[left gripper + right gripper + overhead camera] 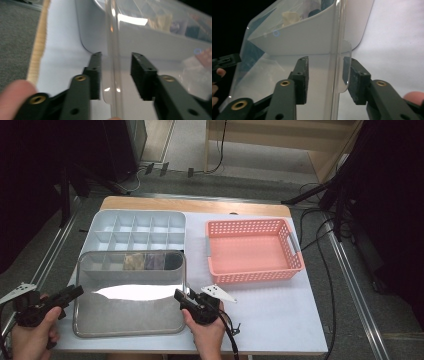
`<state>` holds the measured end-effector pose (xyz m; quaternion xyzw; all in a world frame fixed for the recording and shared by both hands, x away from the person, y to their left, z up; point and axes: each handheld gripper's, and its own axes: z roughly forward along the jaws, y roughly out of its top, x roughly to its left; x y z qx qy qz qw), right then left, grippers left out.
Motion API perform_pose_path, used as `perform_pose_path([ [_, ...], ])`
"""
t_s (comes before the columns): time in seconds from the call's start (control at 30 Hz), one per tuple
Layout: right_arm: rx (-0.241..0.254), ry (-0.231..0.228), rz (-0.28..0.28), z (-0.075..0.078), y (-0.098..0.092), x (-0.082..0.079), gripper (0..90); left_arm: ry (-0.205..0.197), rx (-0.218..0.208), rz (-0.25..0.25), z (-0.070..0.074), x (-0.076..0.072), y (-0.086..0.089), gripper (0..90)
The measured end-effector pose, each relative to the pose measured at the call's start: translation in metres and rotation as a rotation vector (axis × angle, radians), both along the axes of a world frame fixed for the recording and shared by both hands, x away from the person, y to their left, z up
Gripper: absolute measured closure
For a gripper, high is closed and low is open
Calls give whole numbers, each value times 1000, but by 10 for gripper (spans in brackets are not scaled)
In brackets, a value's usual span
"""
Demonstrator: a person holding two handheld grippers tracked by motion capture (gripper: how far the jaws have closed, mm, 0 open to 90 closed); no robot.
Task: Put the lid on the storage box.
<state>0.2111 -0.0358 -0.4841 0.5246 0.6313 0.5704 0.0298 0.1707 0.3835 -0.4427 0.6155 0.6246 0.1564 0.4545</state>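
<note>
- The left tool (74, 292), black and two-jawed, sits in the person's left hand (31, 336) at the left edge of the clear plastic lid (129, 312), which lies flat on the white counter (270, 312).
- In the left gripper view its jaws stand apart on either side of the lid's raised rim (113, 75), and the pads are clear of the plastic, so this tool is open.
- The lid is hinged to a grey compartment box (131, 261) that stands at its far edge; the box's right-hand cells hold small dark and tan pieces.
- Behind the lid and that box lies a pale blue divided tray (135, 230).
- The right tool (181, 296), also black, is in the person's right hand (207, 335) at the lid's right edge, near its front corner.
- In the right gripper view the jaws straddle the lid's rim (337, 65) and a small clear tab (345, 67); a gap shows beside each pad, so it is open too.
- Right of the lid, well apart from it, a pink perforated plastic basket (252, 251) rests on the counter.
</note>
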Motion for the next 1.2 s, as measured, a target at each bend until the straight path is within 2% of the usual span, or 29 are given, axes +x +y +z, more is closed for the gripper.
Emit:
perform_pose_path([
  [0.1,-39,-10,-14,0,2,-7,507,-3,4,2,-5,-5,-4,485],
  [0.17,-57,-1,-7,-2,1,-12,488,6,12,11,-6,-10,-4,478],
  [0.23,-68,15,-6,-4,-2,-19,490,14,33,-3,-7,-16,-5,478],
  [0.33,-85,29,-8,-6,-9,-30,525,28,41,-27,-12,-27,-8,478],
  [0.43,-81,52,14,-8,-13,-40,638,38,55,-46,-15,-36,-12,483],
  [0.53,-57,92,51,-10,-13,-45,700,69,29,-29,-15,-37,-13,511],
  [0.67,-32,109,34,-12,-11,-46,709,85,-13,-6,-13,-37,-10,550],
  [0.77,-21,110,32,-11,-13,-44,729,82,-21,2,-11,-34,-9,570],
  [0.9,-35,105,13,-8,-8,-37,731,65,-1,9,-6,-21,-8,571],
  [1.0,-50,89,-10,-5,-2,-27,733,51,4,13,-4,-7,-6,567],
  [1.1,-66,63,-20,-3,4,-15,733,21,10,18,-2,4,-3,557],
  [1.2,-73,31,-17,-4,8,-8,726,11,9,12,-5,8,-1,540],
])
